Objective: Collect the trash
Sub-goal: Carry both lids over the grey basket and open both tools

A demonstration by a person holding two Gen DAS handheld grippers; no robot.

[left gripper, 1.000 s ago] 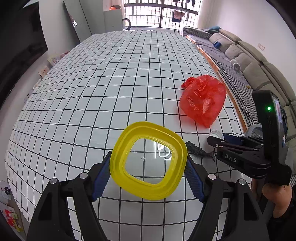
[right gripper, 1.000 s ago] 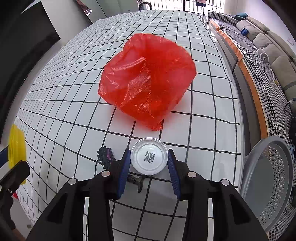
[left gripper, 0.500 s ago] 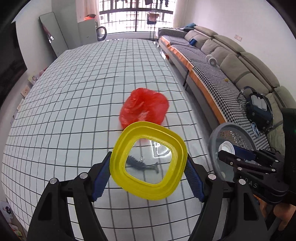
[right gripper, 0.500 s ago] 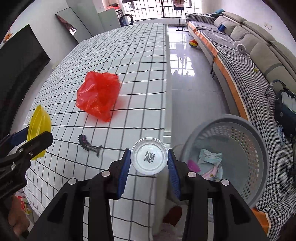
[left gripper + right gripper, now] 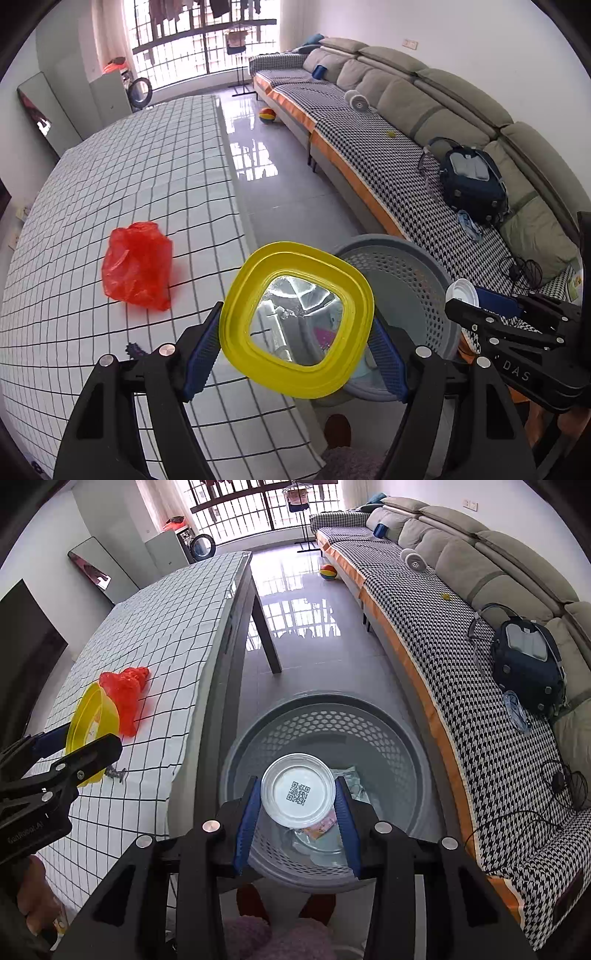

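Above the grey basket [image 5: 388,734] holding wrappers [image 5: 321,825], right gripper [image 5: 298,812] clamps a white lid [image 5: 297,794], left gripper [image 5: 295,341] a yellow lid [image 5: 295,317].

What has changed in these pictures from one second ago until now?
Both grippers swung off the table toward the grey basket. The right gripper now holds the white lid over it; the left gripper brings the yellow lid near its rim. Nothing released. The red bag and the dark piece stayed on the table.
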